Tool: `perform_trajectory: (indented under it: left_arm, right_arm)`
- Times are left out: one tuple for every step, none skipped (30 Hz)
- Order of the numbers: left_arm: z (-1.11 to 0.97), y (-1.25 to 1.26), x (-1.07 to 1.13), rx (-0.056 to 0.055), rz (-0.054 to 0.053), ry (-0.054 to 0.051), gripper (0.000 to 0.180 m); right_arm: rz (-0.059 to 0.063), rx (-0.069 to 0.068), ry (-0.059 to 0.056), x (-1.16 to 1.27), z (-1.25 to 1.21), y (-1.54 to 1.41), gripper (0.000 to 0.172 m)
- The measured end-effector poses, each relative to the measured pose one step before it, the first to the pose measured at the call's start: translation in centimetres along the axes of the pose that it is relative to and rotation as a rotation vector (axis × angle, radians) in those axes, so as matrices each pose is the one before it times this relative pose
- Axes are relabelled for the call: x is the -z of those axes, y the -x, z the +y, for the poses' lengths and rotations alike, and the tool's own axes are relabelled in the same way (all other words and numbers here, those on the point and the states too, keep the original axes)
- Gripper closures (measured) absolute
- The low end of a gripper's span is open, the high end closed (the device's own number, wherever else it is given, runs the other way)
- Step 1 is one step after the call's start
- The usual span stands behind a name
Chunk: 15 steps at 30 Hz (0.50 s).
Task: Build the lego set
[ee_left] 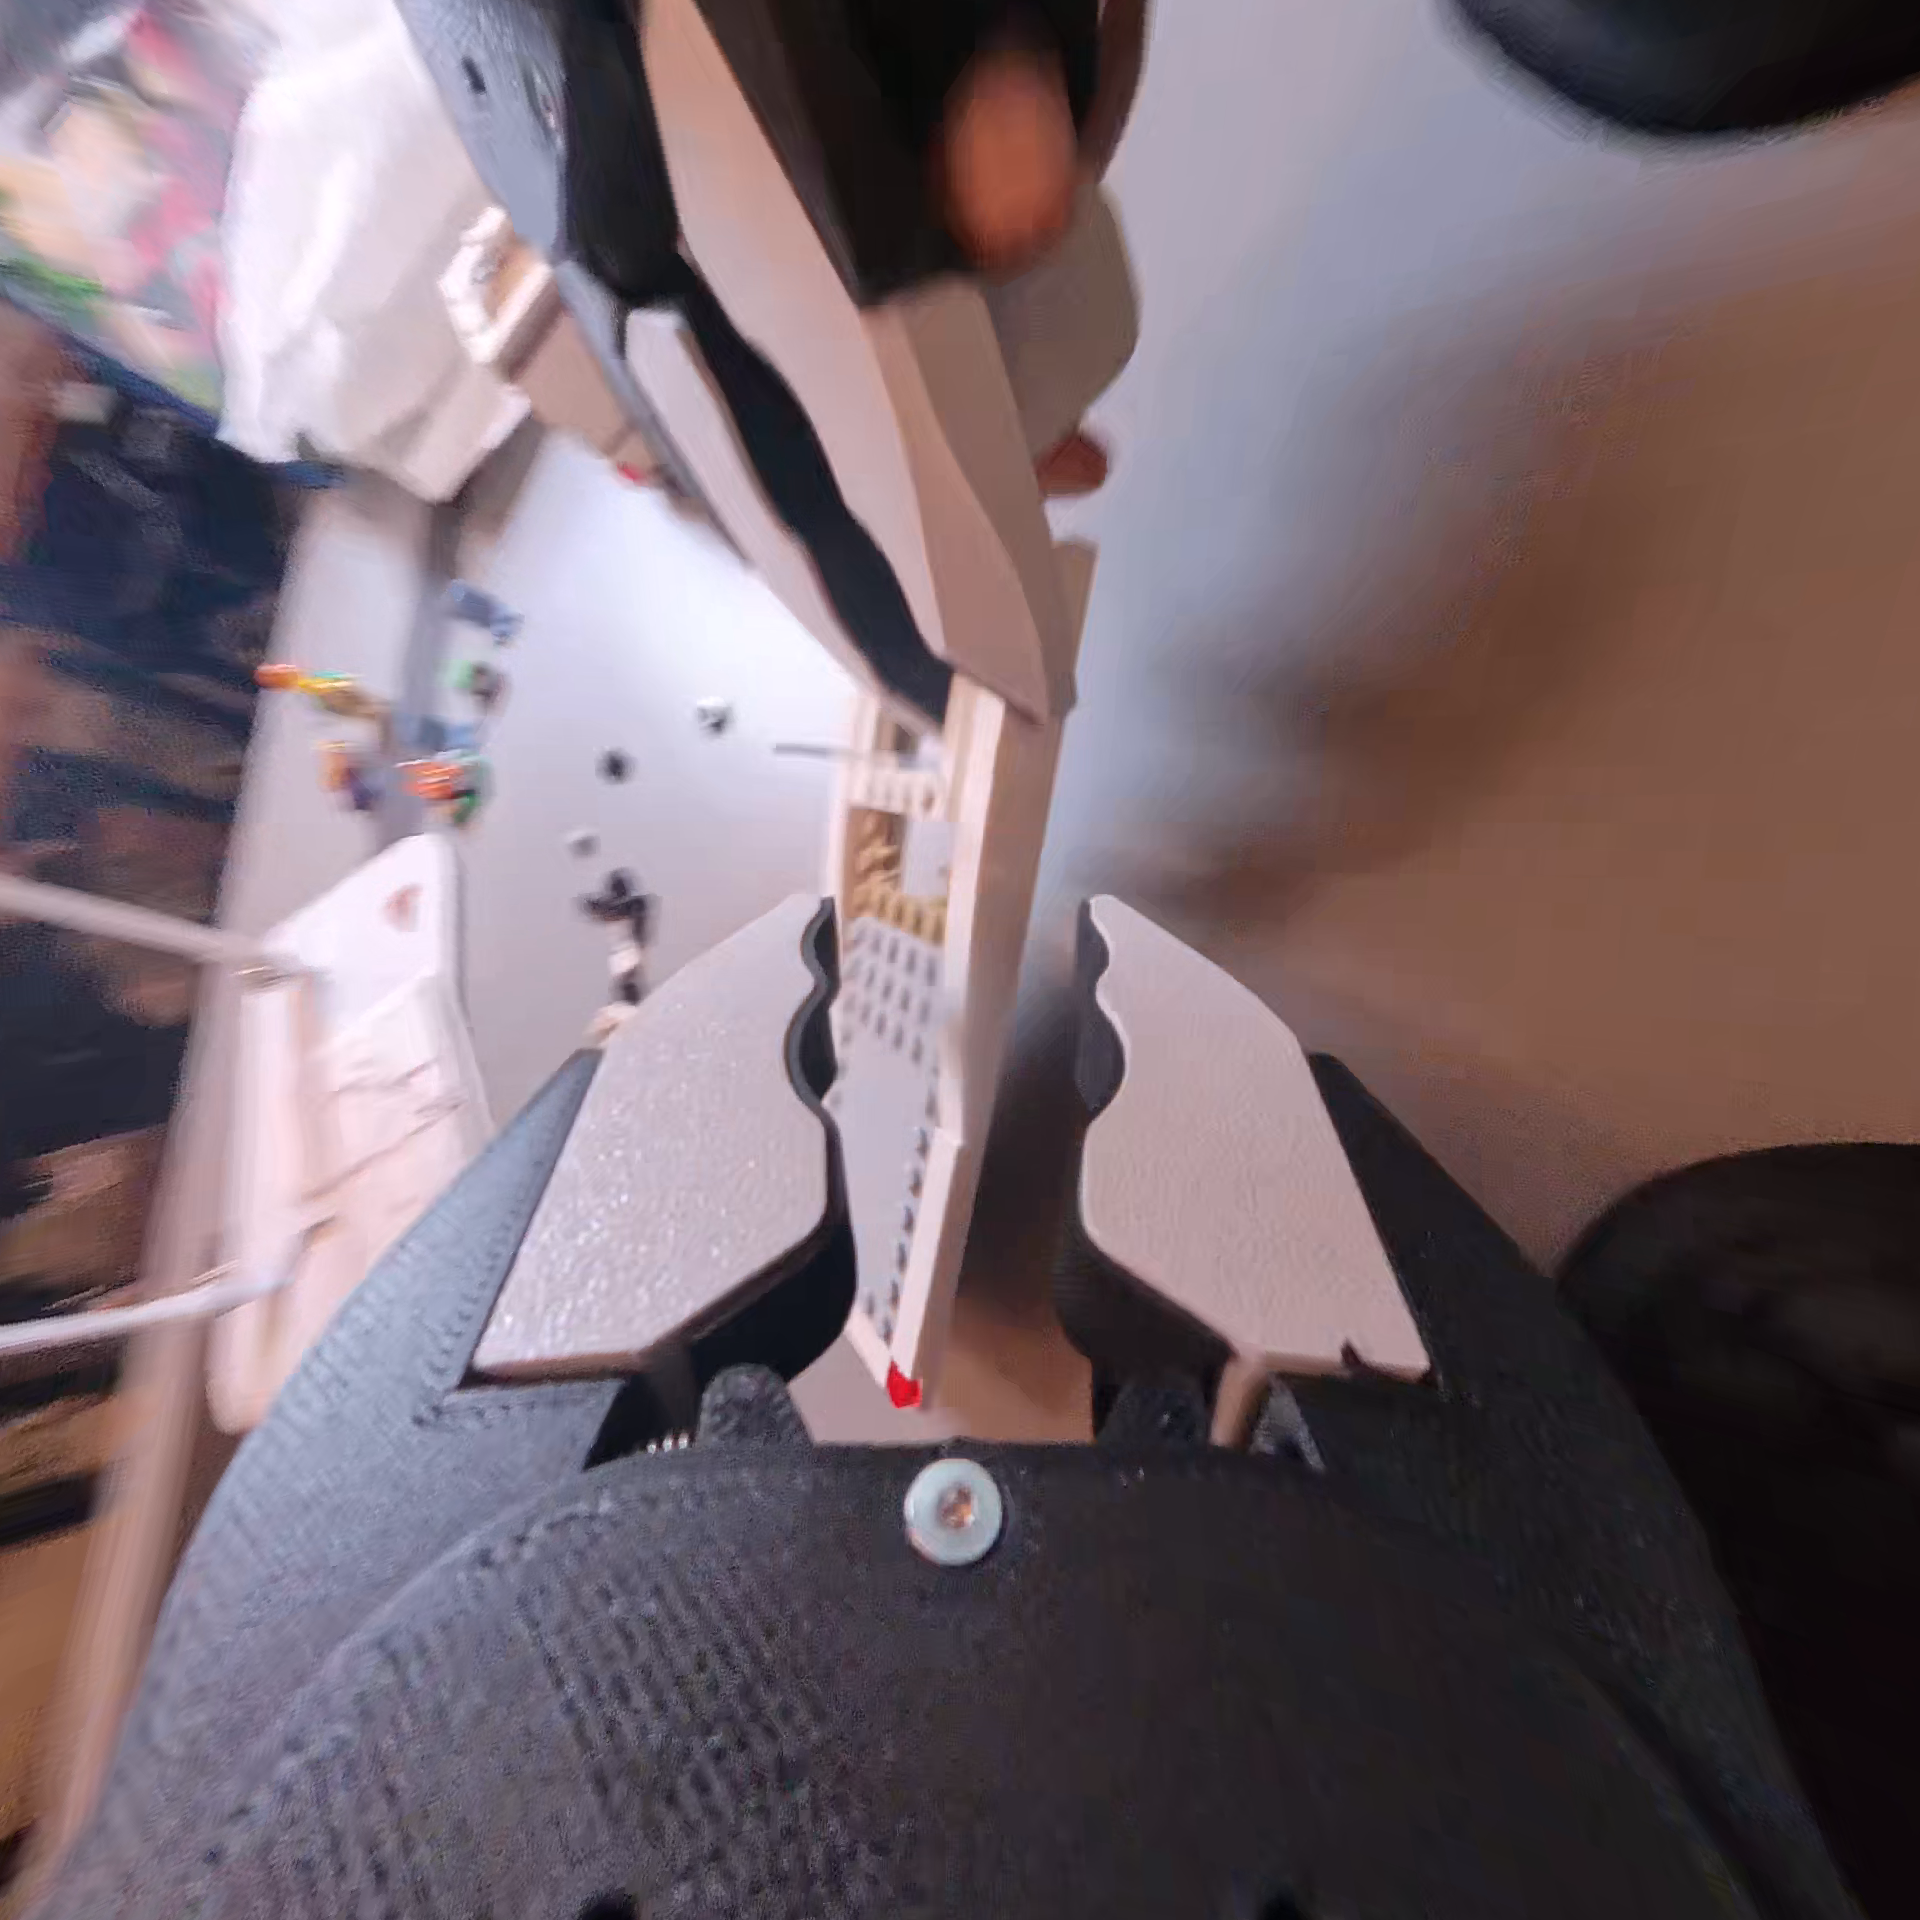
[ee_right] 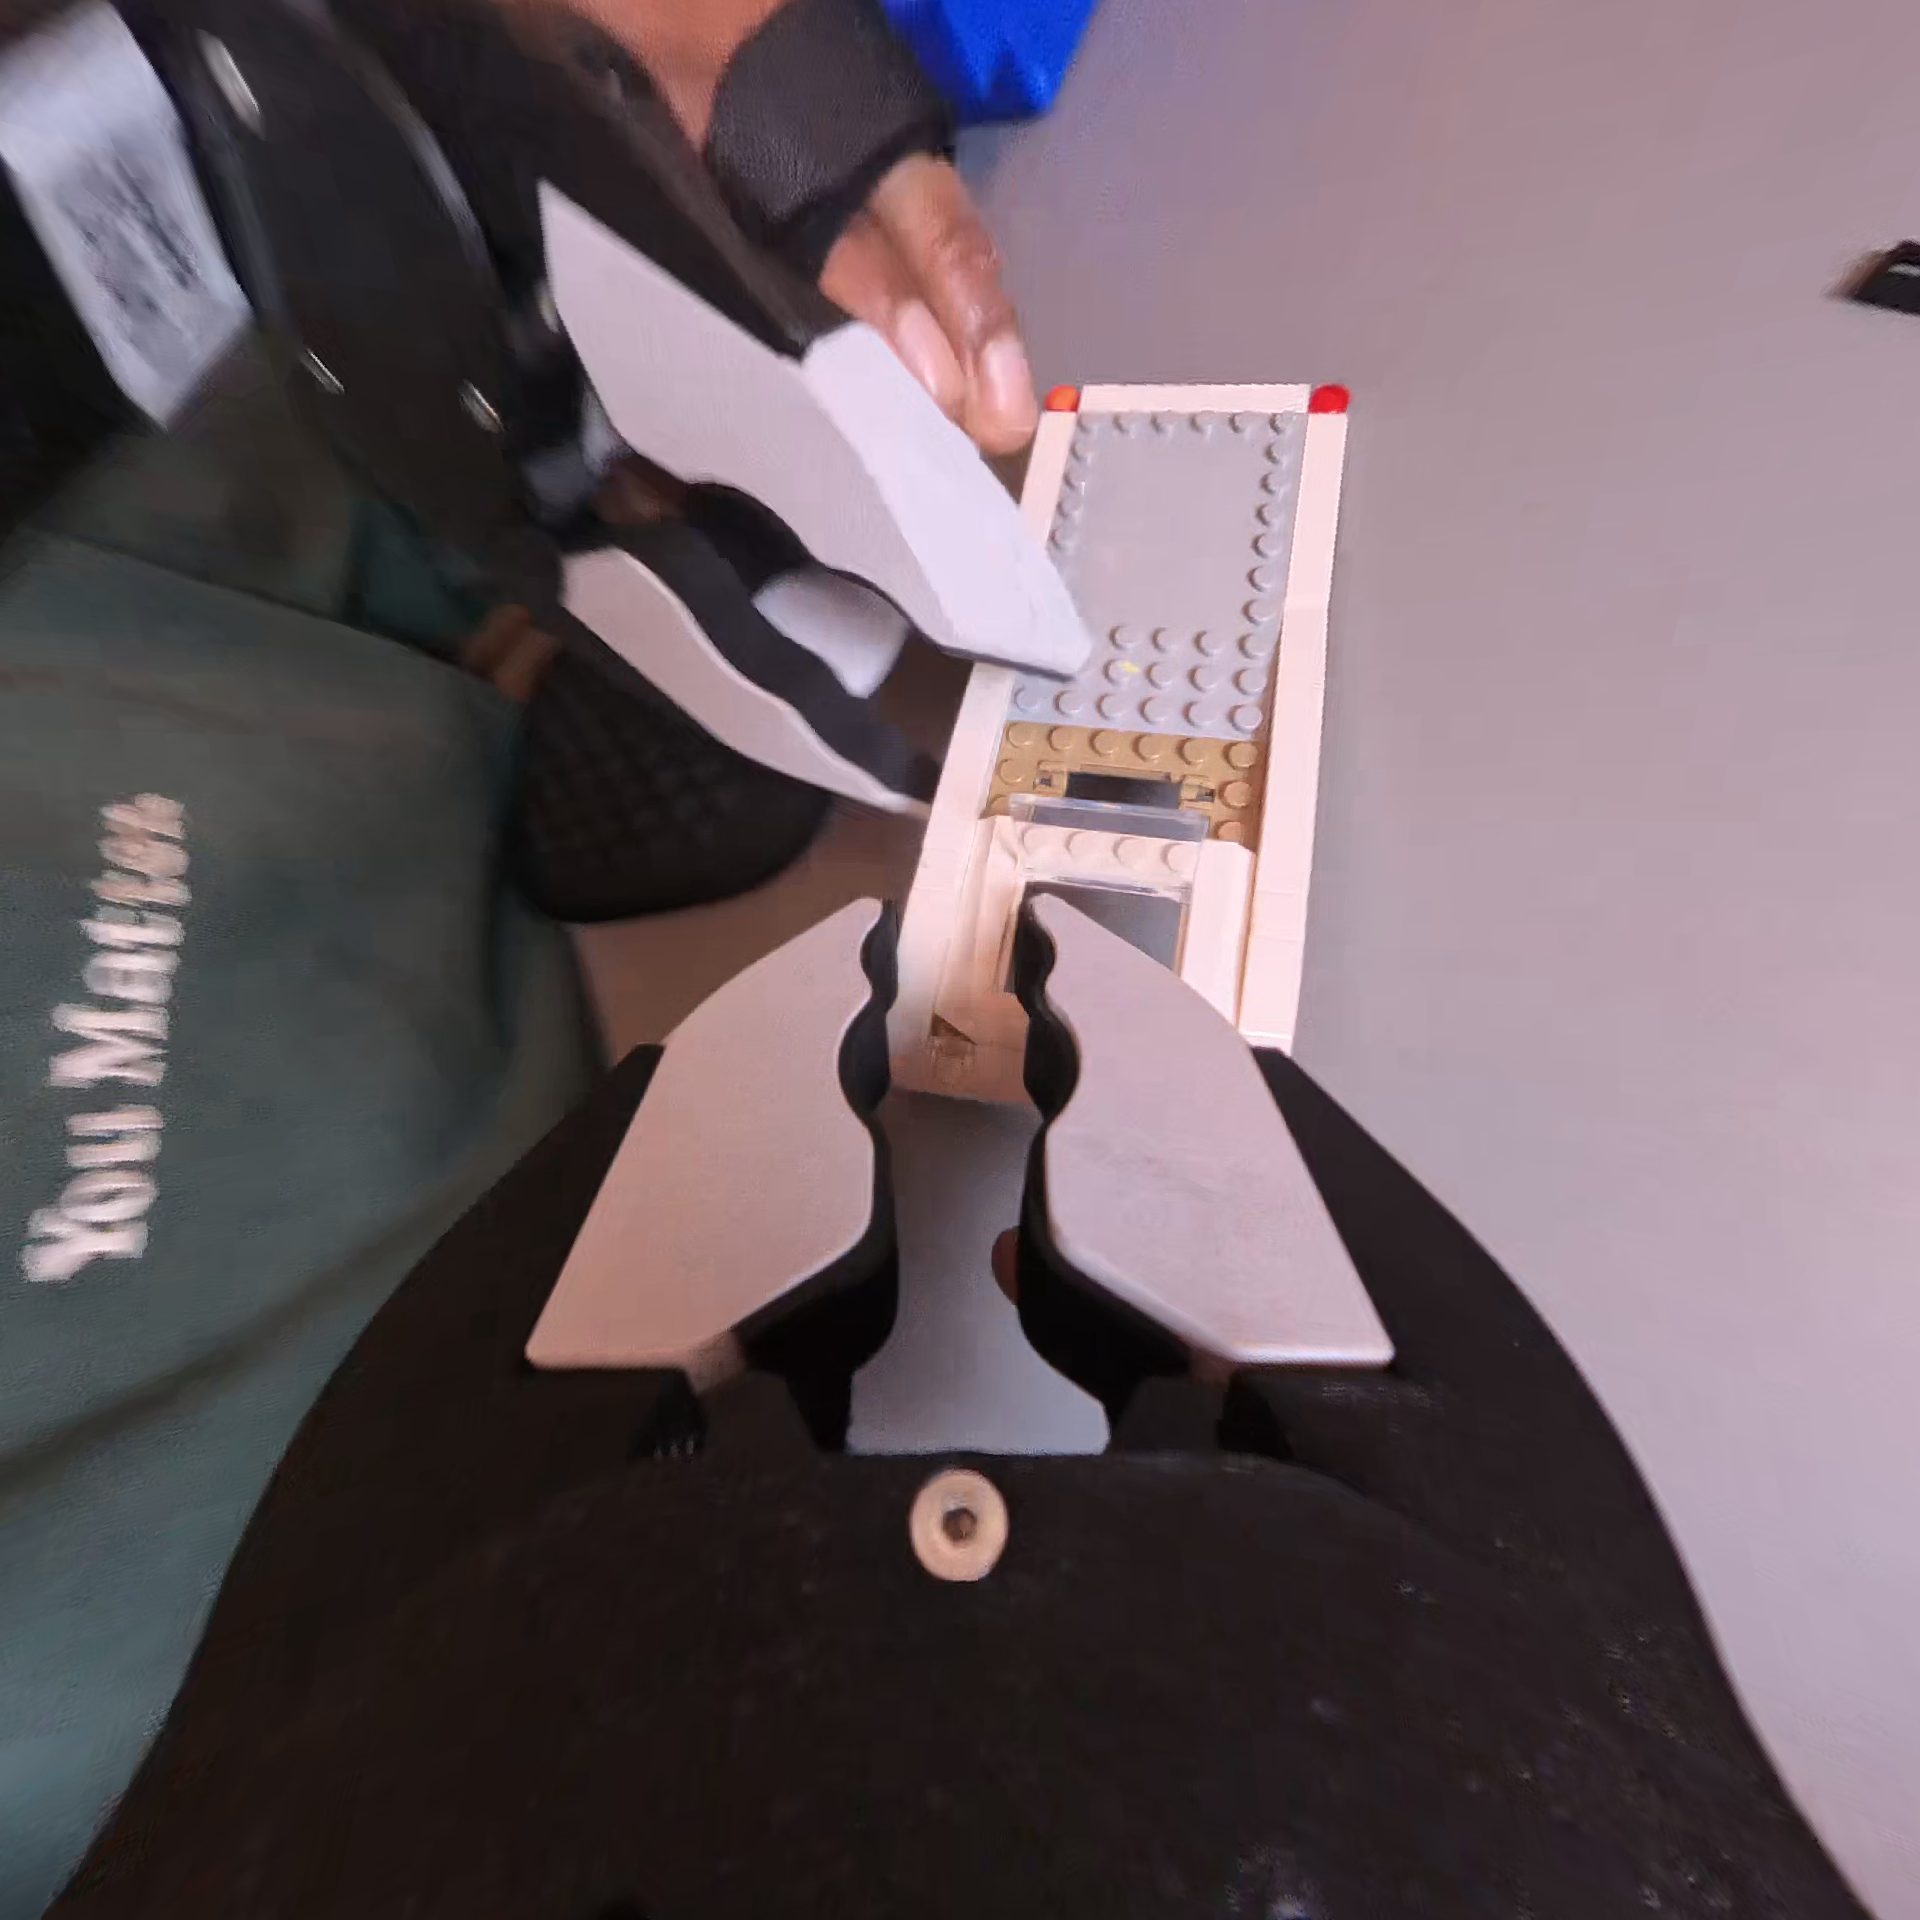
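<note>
Between left fingers (ee_left: 727,1122): white brick model (ee_left: 966,1039) standing edge-on, hard against one finger, open gap to the other. Right fingers (ee_right: 1101,1101) closed on model's near left wall, one fingertip down inside. Beyond: other gripper and a hand (ee_right: 956,322) crowding the studded deck. Off to the model's far side: bare grey counter (ee_right: 1610,831), free passage.

Black tongs (ee_right: 956,935), grey fingers (ee_right: 727,1143), green shirt (ee_right: 208,935)
</note>
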<state>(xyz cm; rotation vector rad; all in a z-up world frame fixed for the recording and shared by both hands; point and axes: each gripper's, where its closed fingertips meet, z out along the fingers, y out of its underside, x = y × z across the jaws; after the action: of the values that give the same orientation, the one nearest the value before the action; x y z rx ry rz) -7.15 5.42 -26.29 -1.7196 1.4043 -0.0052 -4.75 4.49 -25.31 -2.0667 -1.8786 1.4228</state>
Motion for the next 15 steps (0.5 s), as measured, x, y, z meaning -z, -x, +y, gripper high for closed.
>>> perform_trajectory:
  left_arm:
    - [0.319, 0.282, 0.05, -0.0544, -0.0681, 0.038, 0.14]
    - [0.065, -0.064, 0.004, -0.041, -0.038, 0.017, 0.147]
    - [-0.344, 0.173, 0.109, -0.0171, -0.0465, -0.0142, 0.157]
    - [-0.306, 0.408, 0.278, -0.0094, -0.0467, -0.0153, 0.169]
    - [-0.4, 0.3, 0.428, -0.0005, -0.0242, -0.0263, 0.169]
    - [-0.487, 0.305, 0.53, 0.0101, -0.0142, -0.0323, 0.17]
    - [-0.398, 0.112, 0.523, 0.0171, 0.0018, -0.024, 0.17]
    - [-0.335, 0.102, 0.475, 0.0132, -0.004, -0.021, 0.17]
    - [-0.147, 0.054, 0.377, 0.0029, -0.0058, -0.0111, 0.17]
    - [-0.139, -0.168, 0.293, 0.0111, 0.0116, -0.0123, 0.17]
    - [-0.333, -0.232, 0.214, 0.0294, 0.0179, -0.0273, 0.17]
    - [-0.429, -0.29, 0.133, 0.0346, 0.0233, -0.0341, 0.17]
    - [-0.39, -0.302, 0.037, 0.0238, 0.0226, -0.0276, 0.17]
    - [-0.385, -0.169, -0.018, 0.0137, 0.0107, -0.0232, 0.17]
    - [-0.418, -0.166, -0.019, 0.0149, 0.0114, -0.0239, 0.17]
  right_arm:
    - [-0.0489, -0.0406, -0.0274, 0.254, -0.438, 0.801, 0.151]
    - [-0.0334, -0.0301, -0.028, 0.148, -0.43, 0.695, 0.151]
    - [-0.0257, -0.0157, -0.0219, 0.092, -0.288, 0.652, 0.15]
    - [-0.0196, 0.0031, -0.0185, 0.097, -0.146, 0.641, 0.15]
    - [-0.0039, 0.0501, -0.0184, 0.187, -0.041, 0.576, 0.149]
    - [0.0021, 0.1006, -0.026, 0.429, -0.115, 0.858, 0.147]
    - [0.012, 0.1329, -0.0268, 0.659, -0.191, 1.063, 0.143]
    - [0.0344, 0.154, -0.0171, 0.756, -0.189, 0.982, 0.133]
    - [0.0597, 0.1623, 0.0032, 0.676, -0.024, 0.648, 0.127]
    - [0.0924, 0.1655, 0.0225, 0.481, 0.144, 0.037, 0.126]
    - [0.099, 0.1628, 0.0346, 0.186, 0.297, -0.245, 0.126]
    - [0.0844, 0.1299, 0.0284, -0.128, 0.211, -0.203, 0.125]
    - [0.0502, 0.0866, 0.021, -0.347, 0.109, 0.09, 0.125]
    - [0.0286, 0.0609, 0.0178, -0.41, 0.108, 0.238, 0.129]
    - [0.0188, 0.0527, 0.0089, -0.301, 0.053, 0.263, 0.136]
